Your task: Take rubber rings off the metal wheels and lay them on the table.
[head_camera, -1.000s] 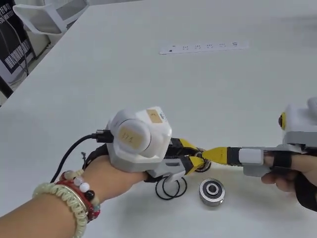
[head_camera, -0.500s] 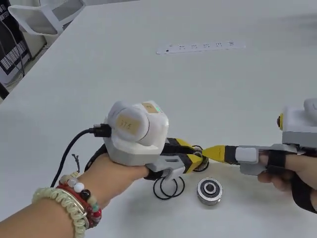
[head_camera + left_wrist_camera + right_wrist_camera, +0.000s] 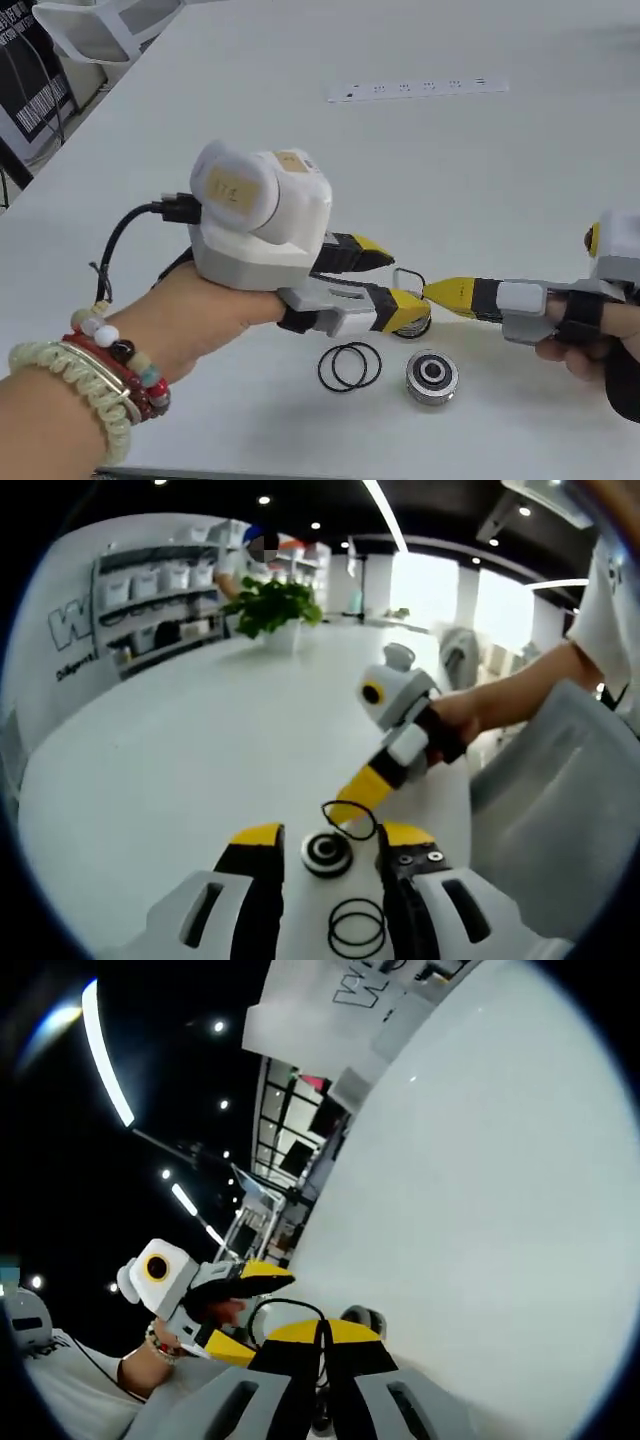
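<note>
My left gripper (image 3: 390, 278) is open, its yellow-tipped jaws spread wide. Between them in the left gripper view (image 3: 333, 832) a metal wheel (image 3: 327, 853) lies flat on the white table, untouched by either jaw. My right gripper (image 3: 440, 292) reaches in from the right and is shut on a thin black rubber ring (image 3: 402, 273), which loops out from its tip above that wheel. The same ring (image 3: 285, 1305) curves off the shut jaws (image 3: 320, 1332) in the right gripper view. Two loose rings (image 3: 350, 365) overlap on the table, beside a second wheel (image 3: 432, 375).
A white power strip (image 3: 415, 90) lies far back on the table (image 3: 250, 120). A chair (image 3: 90, 30) stands off the table's left corner. A black cable (image 3: 125, 235) trails from the left gripper. The table's front edge runs just below the loose rings.
The left gripper's jaws have spread apart and it has lifted a little. The ring now hangs from the right gripper's tip, clear of the wheel. The head camera shifted slightly.
</note>
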A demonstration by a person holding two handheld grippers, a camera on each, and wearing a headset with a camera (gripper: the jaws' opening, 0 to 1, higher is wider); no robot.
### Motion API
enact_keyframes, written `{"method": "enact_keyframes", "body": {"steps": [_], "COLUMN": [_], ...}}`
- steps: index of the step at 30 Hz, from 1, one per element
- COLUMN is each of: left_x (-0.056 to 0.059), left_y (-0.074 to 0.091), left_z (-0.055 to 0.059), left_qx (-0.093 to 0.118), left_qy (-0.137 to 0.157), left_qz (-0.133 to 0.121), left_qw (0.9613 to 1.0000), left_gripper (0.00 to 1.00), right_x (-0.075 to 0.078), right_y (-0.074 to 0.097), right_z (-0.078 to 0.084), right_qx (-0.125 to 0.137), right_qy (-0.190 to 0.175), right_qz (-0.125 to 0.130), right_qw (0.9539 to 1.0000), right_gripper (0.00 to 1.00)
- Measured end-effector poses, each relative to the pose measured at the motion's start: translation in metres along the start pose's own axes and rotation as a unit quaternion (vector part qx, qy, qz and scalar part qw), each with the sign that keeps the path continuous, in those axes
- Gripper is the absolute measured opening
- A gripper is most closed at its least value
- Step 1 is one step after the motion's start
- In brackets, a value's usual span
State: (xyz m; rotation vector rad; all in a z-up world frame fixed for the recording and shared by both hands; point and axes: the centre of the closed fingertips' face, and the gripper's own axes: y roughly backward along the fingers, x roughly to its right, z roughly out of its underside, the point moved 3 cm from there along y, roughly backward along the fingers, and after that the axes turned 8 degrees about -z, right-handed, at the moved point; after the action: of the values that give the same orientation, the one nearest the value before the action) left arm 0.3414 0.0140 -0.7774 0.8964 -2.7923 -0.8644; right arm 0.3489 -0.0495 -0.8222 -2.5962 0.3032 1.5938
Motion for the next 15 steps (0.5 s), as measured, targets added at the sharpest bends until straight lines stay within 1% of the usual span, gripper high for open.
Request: {"method": "enact_keyframes", "body": {"steps": [4,6,8,11,12,13,15], "left_x": [-0.004,-0.008,-0.009,-0.009,-0.009,-0.008,-0.007], "left_y": [0.022,0.035,0.046,0.069,0.072,0.08,0.092], "left_z": [-0.008,-0.01,-0.01,-0.008,-0.007,-0.003,0.001], "left_qx": [0.009,0.013,0.013,0.017,0.016,0.013,0.013], "left_qy": [0.002,-0.009,-0.014,-0.017,-0.017,-0.017,-0.019], "left_qz": [-0.008,-0.02,-0.026,-0.034,-0.035,-0.036,-0.048], "left_qw": [0.9999,0.9997,0.9995,0.9991,0.9991,0.9991,0.9986], "left_gripper": [0.54,0.58,0.58,0.59,0.6,0.6,0.62], "right_x": [-0.001,-0.001,-0.001,-0.002,-0.002,-0.002,-0.002], "right_y": [-0.002,-0.003,-0.003,-0.003,-0.003,-0.003,-0.004], "right_z": [0.003,0.004,0.005,0.007,0.008,0.009,0.01], "right_qx": [-0.009,-0.015,-0.018,-0.024,-0.027,-0.029,-0.033], "right_qy": [0.002,0.003,0.002,0.001,0.001,0.001,0.003], "right_qz": [-0.003,-0.004,-0.005,-0.005,-0.005,-0.004,-0.003], "right_qw": [1.0,0.9999,0.9998,0.9997,0.9996,0.9996,0.9995], "right_gripper": [0.0,0.0,0.0,0.0,0.0,0.0,0.0]}}
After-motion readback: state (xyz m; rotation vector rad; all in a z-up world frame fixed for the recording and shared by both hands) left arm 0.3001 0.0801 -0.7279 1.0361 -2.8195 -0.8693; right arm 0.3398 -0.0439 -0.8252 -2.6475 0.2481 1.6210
